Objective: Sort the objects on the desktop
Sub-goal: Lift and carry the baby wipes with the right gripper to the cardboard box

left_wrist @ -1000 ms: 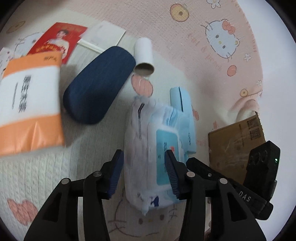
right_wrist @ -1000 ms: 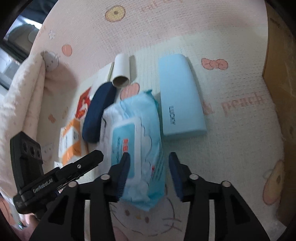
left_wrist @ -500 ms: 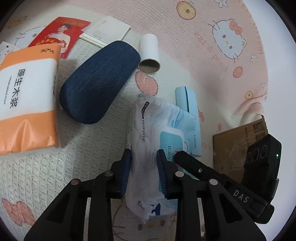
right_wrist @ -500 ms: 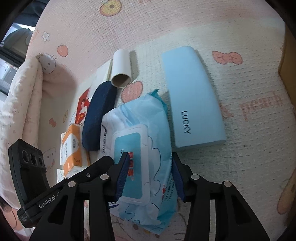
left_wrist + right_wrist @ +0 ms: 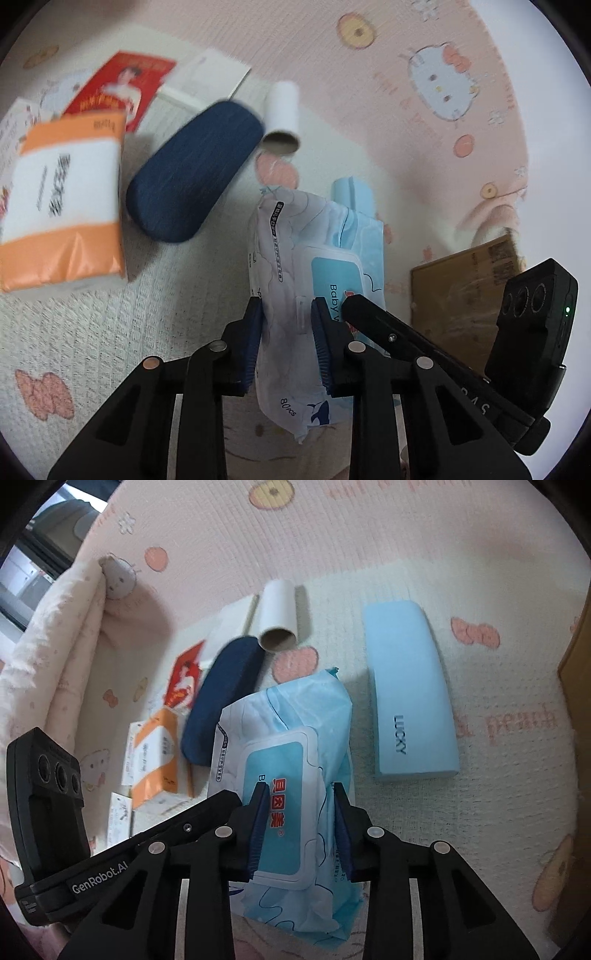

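Left tool [image 5: 287, 321]: both pads press the near end of the wipes pack [image 5: 284, 258], squeezing the wrapper; the grip holds.
Right tool [image 5: 300, 805]: jaws closing on the same wipes pack [image 5: 291, 720], 1 pad on its lid label, the other on the wrapper edge.
Wipes pack: pale blue and white, held between the 2 tools at the centre of both views, its far end toward 12 o'clock.
Blue case [image 5: 410, 686]: light blue, printed "LUCKY", lying flat on the blanket [image 5: 498, 794] at 3 o'clock of the pack.
Navy case [image 5: 194, 171]: at 10 o'clock of the pack, just beside it.
Tube [image 5: 281, 114]: white cardboard, at 12 o'clock, open end facing the camera.
Tissue pack [image 5: 64, 206]: orange and white, at 9 o'clock.
Red card [image 5: 118, 88]: beyond the tissue pack.
Box [image 5: 465, 291]: brown cardboard, at 3 o'clock in the left view.
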The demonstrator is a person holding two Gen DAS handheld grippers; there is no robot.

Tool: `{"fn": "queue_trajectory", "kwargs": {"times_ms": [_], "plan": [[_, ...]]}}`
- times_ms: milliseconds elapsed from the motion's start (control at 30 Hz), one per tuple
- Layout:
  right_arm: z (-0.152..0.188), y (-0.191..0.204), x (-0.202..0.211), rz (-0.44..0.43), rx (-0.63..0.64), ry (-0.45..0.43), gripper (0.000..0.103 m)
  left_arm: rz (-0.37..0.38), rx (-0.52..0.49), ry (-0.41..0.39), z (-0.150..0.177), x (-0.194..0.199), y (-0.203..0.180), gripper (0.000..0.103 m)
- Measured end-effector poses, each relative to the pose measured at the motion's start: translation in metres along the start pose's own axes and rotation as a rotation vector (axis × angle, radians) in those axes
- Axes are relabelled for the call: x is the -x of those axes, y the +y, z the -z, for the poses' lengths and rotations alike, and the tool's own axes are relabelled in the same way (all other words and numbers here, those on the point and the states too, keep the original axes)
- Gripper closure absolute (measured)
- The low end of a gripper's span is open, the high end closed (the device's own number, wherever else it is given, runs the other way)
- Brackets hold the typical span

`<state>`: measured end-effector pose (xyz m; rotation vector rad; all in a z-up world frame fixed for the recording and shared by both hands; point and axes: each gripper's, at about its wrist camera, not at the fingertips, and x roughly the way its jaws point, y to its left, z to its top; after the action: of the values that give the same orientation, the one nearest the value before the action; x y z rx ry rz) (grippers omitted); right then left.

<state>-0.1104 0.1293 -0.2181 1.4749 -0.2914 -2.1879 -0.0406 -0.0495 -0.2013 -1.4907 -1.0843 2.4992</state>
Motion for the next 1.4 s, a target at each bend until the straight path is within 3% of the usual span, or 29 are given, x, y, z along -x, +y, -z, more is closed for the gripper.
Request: {"fn": "queue_trajectory", "kwargs": {"times_ms": [367,667,900,1100,1400], "plan": [[-0.034,0.023,0.087,-0.057,0.069,-0.172,0.073,0.088,-0.107,-0.157,-0.023,0.068,-0.067,0.074],[-0.047,0.035,0.151,-0.043,0.131,-0.278,0.073,0.126,-0.188,-0.221,-0.026,0.101,-0.121,0.074],[-0.047,0.027,0.180,0.002,0.149,-0.328,0.073,0.136,-0.241,-0.215,-0.022,0.097,-0.153,0.074],[-0.047,-0.009,0.206,0.033,0.092,-0.354,0.073,0.181,-0.298,-0.164,-0.017,0.075,-0.194,0.074],[-0.039,-0.079,0.266,0.168,0.002,-0.408,0.073,0.251,-0.462,-0.056,0.003,0.025,-0.281,0.074]]}}
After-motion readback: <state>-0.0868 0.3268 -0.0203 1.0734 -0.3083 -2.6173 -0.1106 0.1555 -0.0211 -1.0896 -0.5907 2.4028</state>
